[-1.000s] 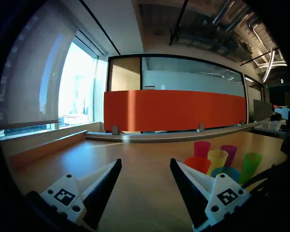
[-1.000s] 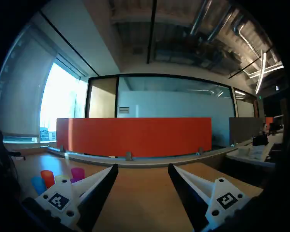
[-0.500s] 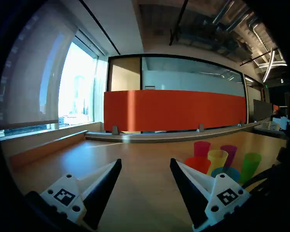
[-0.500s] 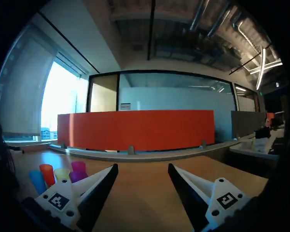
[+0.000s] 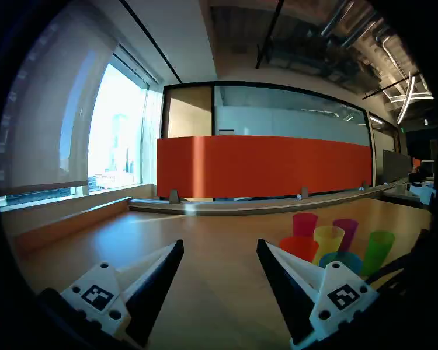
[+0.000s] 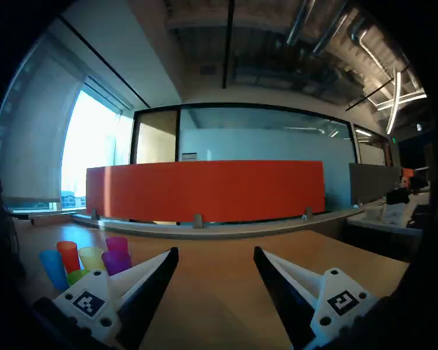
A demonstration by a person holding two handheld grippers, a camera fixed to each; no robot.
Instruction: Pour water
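Cups [image 5: 328, 238] in six colours stand clustered on the wooden table [image 5: 160, 233], and neither gripper holds one. The left gripper [image 5: 219, 242] has its fingers apart and empty, with the cluster just behind its right finger. The right gripper [image 6: 215, 249] is likewise spread and empty, the cups [image 6: 90, 256] beyond its left finger. An orange partition [image 5: 266, 166] lines the table's far edge.

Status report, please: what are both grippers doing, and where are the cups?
Left gripper open, empty. Right gripper open, empty. Coloured cups clustered on table, untouched. Nothing seen blocking them.
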